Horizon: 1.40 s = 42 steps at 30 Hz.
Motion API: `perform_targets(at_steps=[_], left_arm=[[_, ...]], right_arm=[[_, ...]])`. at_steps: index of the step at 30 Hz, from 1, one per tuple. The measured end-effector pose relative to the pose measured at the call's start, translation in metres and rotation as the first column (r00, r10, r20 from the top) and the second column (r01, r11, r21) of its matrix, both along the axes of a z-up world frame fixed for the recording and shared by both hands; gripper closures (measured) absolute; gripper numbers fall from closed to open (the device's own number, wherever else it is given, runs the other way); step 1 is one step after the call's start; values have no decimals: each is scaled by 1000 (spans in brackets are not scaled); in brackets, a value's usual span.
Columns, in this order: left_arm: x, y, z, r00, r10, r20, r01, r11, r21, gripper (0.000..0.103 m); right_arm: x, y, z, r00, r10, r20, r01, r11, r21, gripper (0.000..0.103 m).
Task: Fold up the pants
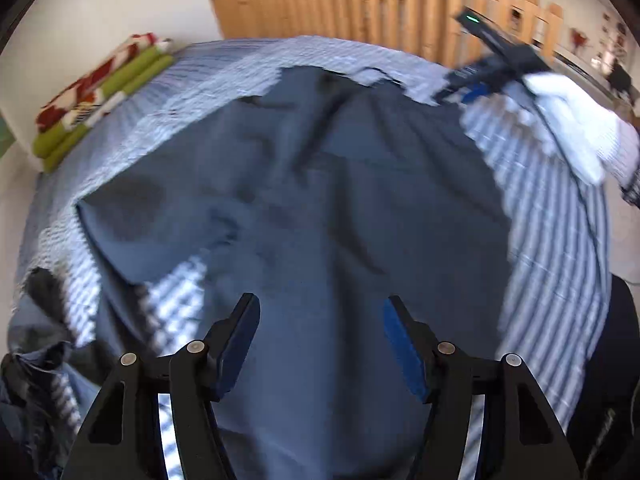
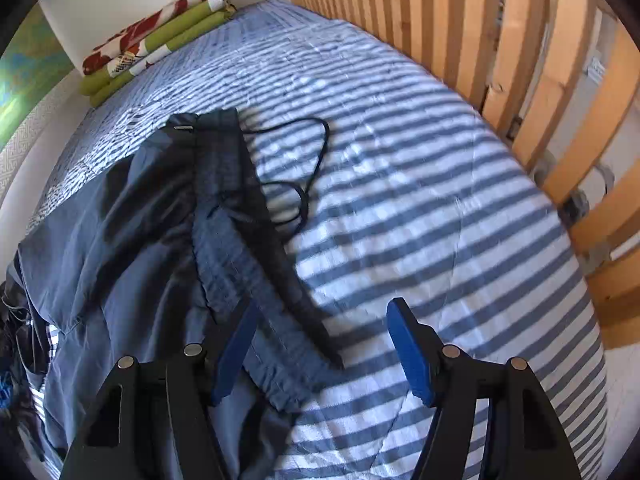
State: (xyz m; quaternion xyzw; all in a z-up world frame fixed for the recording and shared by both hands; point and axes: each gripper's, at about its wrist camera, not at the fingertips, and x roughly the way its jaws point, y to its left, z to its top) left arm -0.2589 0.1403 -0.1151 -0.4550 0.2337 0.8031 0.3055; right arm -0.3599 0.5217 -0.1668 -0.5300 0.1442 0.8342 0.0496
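The left gripper [image 1: 320,304] stood wide above the slate-blue pants [image 1: 312,208], nothing pinched between its blue pads. The right gripper [image 2: 324,308] gaped likewise over the gathered elastic waistband [image 2: 256,280], holding nothing. The pants lay rumpled across a striped blue-and-white bedspread [image 2: 420,220], thin and matte, a black drawstring [image 2: 316,152] looping beside them. Slatted pale wood railing [image 2: 500,60] rose at the far right; folded green floral cushions [image 2: 152,44] sat far left.
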Motion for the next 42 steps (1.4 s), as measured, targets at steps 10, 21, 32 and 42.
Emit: perform_targets(at_steps=[10,21,32,42], left_arm=[[78,70,-79,986,-165,2,163,968,-192,66],[100,100,-18,985,-169,40,169,986,12,102],[153,158,1,958,-286,32,281,953,111,76],[129,-81,32,964,262,34,-265,958,109,59]], right_arm=[[15,-13,-27,998,-64,26,66,992,-104,50],[59,19,24,981,-150,-120,146,988,-44,93],[146,106,53,968,-237,-79,244,964,102,86],[177,-27,75,988,109,-114,-87,979,184,62]])
